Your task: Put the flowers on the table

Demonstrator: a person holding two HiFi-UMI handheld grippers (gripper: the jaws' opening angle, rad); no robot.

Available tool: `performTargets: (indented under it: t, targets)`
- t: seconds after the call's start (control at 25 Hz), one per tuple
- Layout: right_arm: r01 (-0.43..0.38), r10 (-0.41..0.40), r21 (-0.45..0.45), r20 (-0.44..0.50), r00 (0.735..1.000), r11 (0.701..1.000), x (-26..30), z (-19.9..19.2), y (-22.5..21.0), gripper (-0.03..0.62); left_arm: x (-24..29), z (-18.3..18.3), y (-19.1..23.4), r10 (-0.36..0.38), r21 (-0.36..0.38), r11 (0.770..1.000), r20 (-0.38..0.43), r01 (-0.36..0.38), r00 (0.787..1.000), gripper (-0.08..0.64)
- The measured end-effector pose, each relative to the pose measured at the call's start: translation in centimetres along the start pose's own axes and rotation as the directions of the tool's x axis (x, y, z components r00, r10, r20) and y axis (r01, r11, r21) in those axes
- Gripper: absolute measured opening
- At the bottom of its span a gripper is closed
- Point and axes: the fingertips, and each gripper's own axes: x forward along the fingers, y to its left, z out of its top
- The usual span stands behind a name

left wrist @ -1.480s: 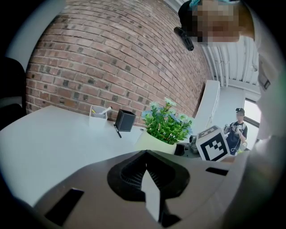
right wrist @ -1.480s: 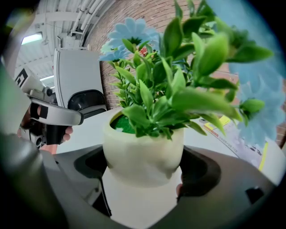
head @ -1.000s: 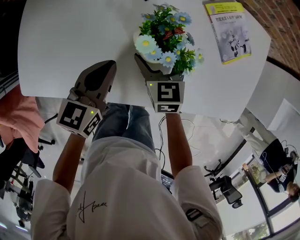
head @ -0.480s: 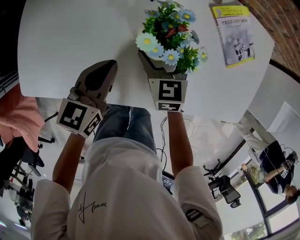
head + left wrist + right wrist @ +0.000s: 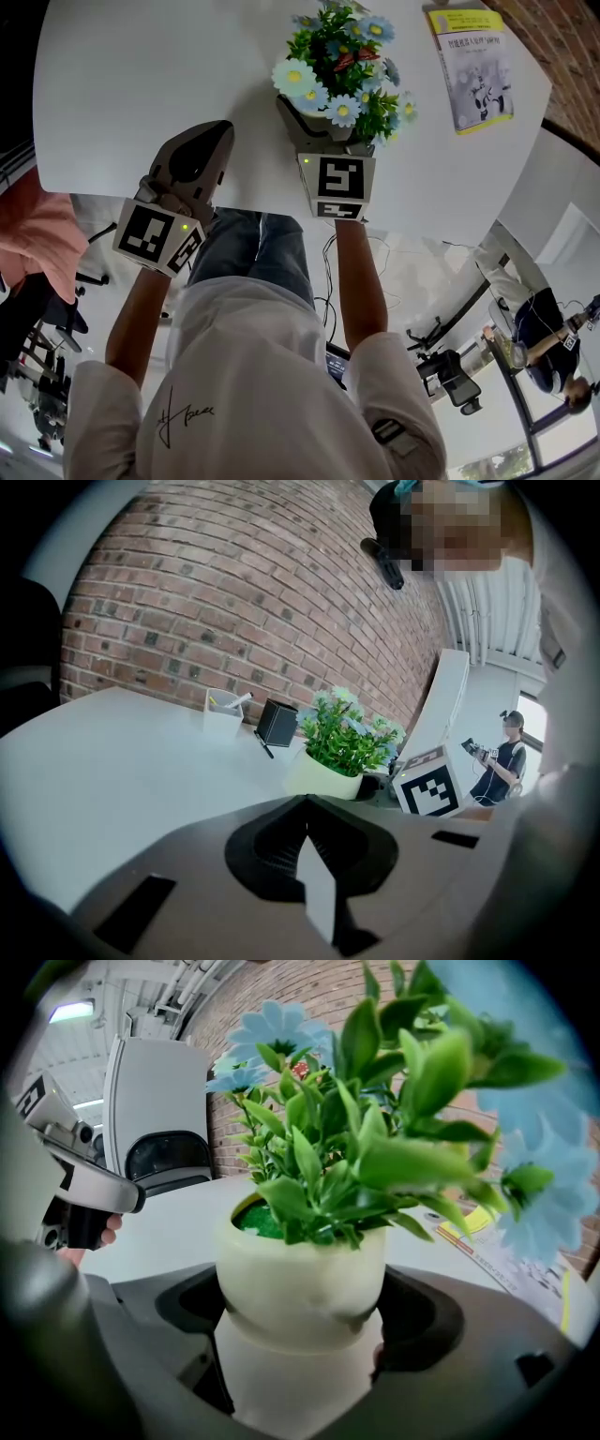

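- Over the near half of the round white desk [image 5: 141, 75], your right hand-held gripper [image 5: 328, 127] has its jaws spread wide and pressed against both sides of a rounded cream ceramic pot [image 5: 300, 1269].
- That pot carries the blue and white flowers [image 5: 337, 56] with dense green leaves, standing upright; in the head view the blooms hide the pot from above.
- Seen along your right hand-held gripper [image 5: 300, 1335], the pot fills the gap between the jaws, and the flowers [image 5: 356, 1147] rise above them.
- From your left gripper view, the pot [image 5: 323, 775] sits low at the desk [image 5: 112, 752] surface with the flowers [image 5: 347, 738] above it; whether its base bears on the desk cannot be told.
- Your left hand-held gripper [image 5: 211, 141] hangs above the desk's near edge, well to the left of the flowers.
- Its jaws [image 5: 305, 808] are brought together tip to tip, with nothing held between them.
- A yellow and white printed booklet [image 5: 472, 66] lies flat on the desk to the right of the flowers, apart from them; it also shows at the right of your right gripper view [image 5: 497, 1241].
- Toward the far side of the desk stand a small white pen cup [image 5: 223, 714] and a black box [image 5: 277, 722], just beside each other, before a red brick wall [image 5: 234, 602].
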Motion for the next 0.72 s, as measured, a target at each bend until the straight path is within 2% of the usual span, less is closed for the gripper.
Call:
performTargets:
  t: [0.72]
  targets:
    - [-0.004,0.004,0.018,-0.027,1.0,1.0,1.0,-1.2,0.2,0.479,-0.4,-0.4,0.4,0.026,-0.01,1.0,0.001,-0.026,1.0,0.003]
